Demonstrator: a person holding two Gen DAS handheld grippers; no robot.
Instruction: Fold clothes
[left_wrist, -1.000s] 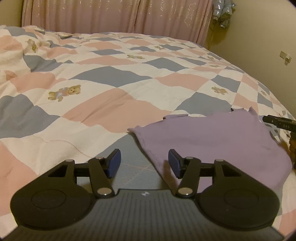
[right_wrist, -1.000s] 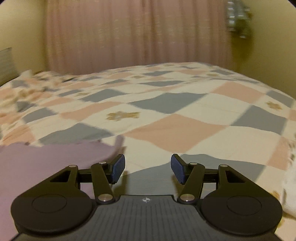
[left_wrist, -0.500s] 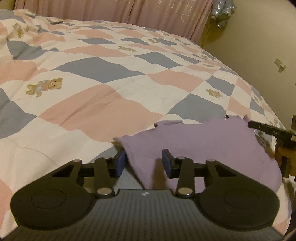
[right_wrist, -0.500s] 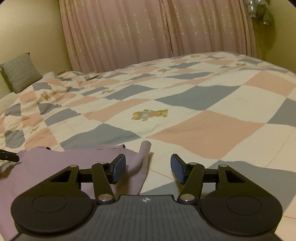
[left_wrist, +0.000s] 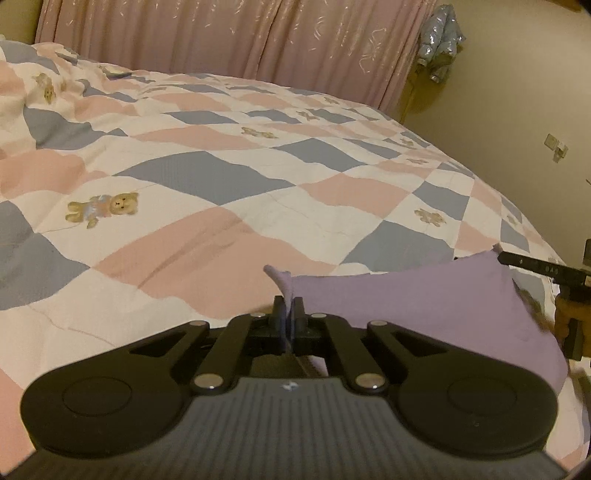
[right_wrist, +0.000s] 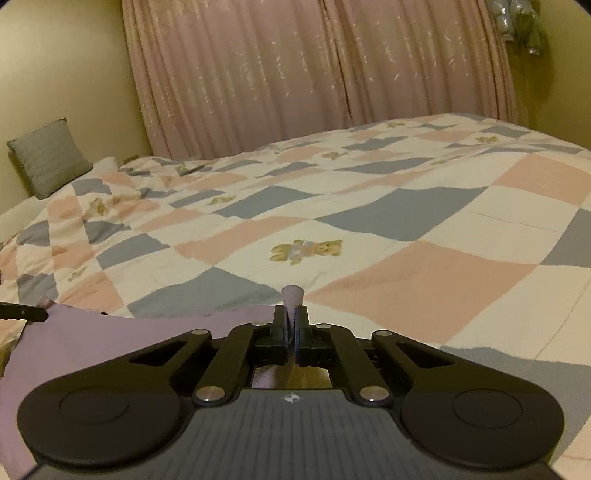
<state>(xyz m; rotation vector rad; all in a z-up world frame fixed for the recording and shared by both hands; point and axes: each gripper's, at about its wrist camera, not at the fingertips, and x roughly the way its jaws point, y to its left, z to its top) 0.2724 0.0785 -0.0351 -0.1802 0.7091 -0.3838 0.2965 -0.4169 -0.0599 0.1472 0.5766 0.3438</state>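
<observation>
A patchwork quilt (left_wrist: 229, 206) in pink, grey-blue and cream squares, printed with small teddy bears, is covering the bed and filling most of both views. Behind the quilt, pink curtains (right_wrist: 325, 70) are hanging across the far wall, and a grey cushion (right_wrist: 48, 162) is leaning against the wall at the quilt's far left corner in the right wrist view. A silvery bundle (left_wrist: 441, 37) is hanging beside the curtains' right edge.

At the near edge of the quilt, a lilac garment (left_wrist: 413, 306) is stretching between the two grippers, its upper edge pulled fairly taut and raised off the quilt while the rest is draping downward. In the right wrist view the same garment (right_wrist: 122, 339) is spreading to the left over the quilt.

The left gripper (left_wrist: 289, 314) is pinching one corner of the garment, jaws closed tight with a small peak of cloth poking out above the fingertips. The right gripper (right_wrist: 291, 325) is clamping the opposite corner the same way, a little tuft of cloth standing up between its closed jaws. Each gripper's dark tip is showing at the far edge of the other's view.
</observation>
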